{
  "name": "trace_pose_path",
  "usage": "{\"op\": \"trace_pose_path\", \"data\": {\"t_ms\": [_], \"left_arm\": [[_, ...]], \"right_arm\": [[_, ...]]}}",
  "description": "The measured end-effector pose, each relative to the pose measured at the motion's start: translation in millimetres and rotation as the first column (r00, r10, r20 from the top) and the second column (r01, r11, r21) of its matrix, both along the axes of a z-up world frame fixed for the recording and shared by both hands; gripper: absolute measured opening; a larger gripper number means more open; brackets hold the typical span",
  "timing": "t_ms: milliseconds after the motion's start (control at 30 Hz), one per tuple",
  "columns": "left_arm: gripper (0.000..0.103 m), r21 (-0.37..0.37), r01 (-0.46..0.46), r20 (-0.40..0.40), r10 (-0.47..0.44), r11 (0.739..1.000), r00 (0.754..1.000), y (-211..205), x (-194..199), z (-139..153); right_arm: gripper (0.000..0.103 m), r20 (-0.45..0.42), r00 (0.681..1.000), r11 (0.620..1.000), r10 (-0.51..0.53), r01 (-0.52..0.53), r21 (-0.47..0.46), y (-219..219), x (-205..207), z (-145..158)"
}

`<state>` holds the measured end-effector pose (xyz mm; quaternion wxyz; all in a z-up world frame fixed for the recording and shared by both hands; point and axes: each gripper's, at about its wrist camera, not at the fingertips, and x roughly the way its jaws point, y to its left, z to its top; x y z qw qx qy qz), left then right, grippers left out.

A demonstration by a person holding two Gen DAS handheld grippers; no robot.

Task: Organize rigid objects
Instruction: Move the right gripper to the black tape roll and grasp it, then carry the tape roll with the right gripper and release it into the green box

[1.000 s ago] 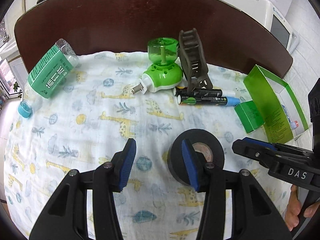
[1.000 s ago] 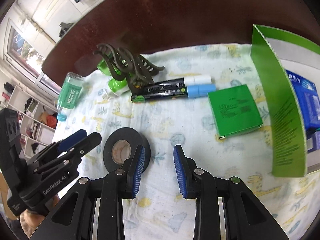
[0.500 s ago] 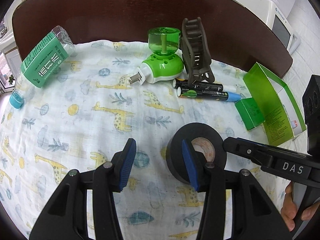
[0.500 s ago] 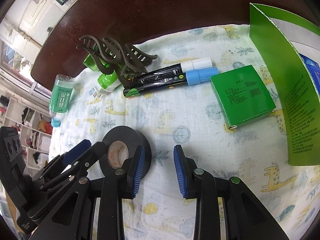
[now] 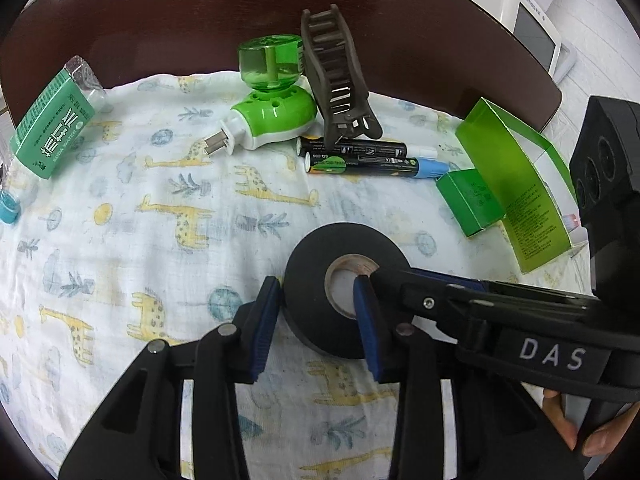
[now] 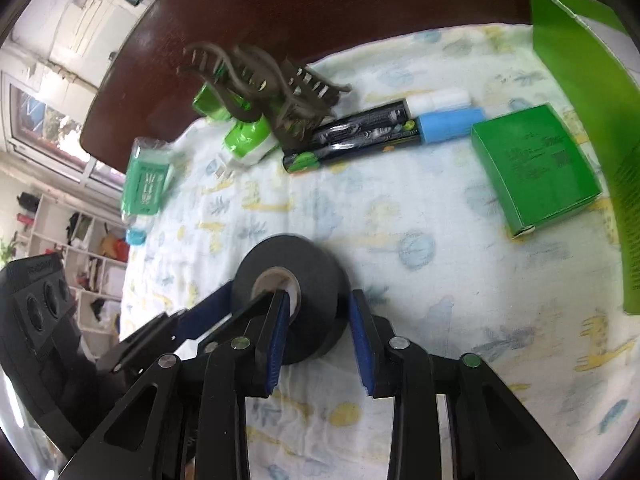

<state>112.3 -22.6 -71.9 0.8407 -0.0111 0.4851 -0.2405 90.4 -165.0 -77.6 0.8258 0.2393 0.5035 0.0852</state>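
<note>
Black tape roll point(image 5: 345, 287) lies flat on the giraffe-print cloth point(image 5: 120, 240) over the dark wood bench point(image 5: 200, 20), near the front, w/ both grippers on it at once. Left gripper point(image 5: 316, 316) straddles the roll's left wall: one pad outside, other down in the cardboard core, jaws closing, narrow; pads look about touching but can't tell if they press yet. Right gripper point(image 6: 320, 324) does the same from the other side, one pad in the core, one outside the right wall, narrow gap, wall between them; contact not clear either, view is blurred.

Further back: two black markers point(image 5: 360, 156) side by side, brown hair claw point(image 5: 336, 80) resting on them, green plug-in mosquito repellent point(image 5: 272, 104) just beside. Soda water bottle point(image 5: 52, 120) lies well off at the left edge. Right side: small green box point(image 6: 536, 168) next to an open green carton point(image 6: 580, 100).

Progress, my read: early. Nothing looks sorted yet, items are scattered, carton's nearly empty as far as I see. Roll is the piece in hand; rest left to do.
</note>
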Motion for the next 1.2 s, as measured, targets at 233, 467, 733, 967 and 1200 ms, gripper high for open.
{"op": "trace_pose_path", "data": {"t_ms": [233,467,733,967,1200], "left_arm": [[0.033,0.008,0.009,0.016,-0.009,1.000,1.000,-2,-5,7],[0.033,0.012,0.031,0.065,-0.031,0.999,0.997,-14,-12,26],[0.033,0.023,0.076,0.140,-0.078,0.997,0.987,-43,-24,57],[0.033,0.048,0.137,0.197,-0.144,0.989,0.970,-92,-35,80],[0.033,0.071,0.218,0.251,-0.229,0.973,0.941,-156,-42,104]], "right_arm": [[0.033,0.020,1.000,0.998,0.009,-0.008,-0.059,5,-1,7],[0.033,0.061,0.998,0.998,-0.002,0.006,-0.066,-6,-10,23],[0.033,0.146,0.989,0.997,-0.039,0.048,-0.062,-33,-31,52],[0.033,0.212,0.973,0.994,-0.090,0.102,-0.049,-77,-53,75],[0.033,0.269,0.948,0.982,-0.169,0.186,-0.041,-135,-72,94]]}}
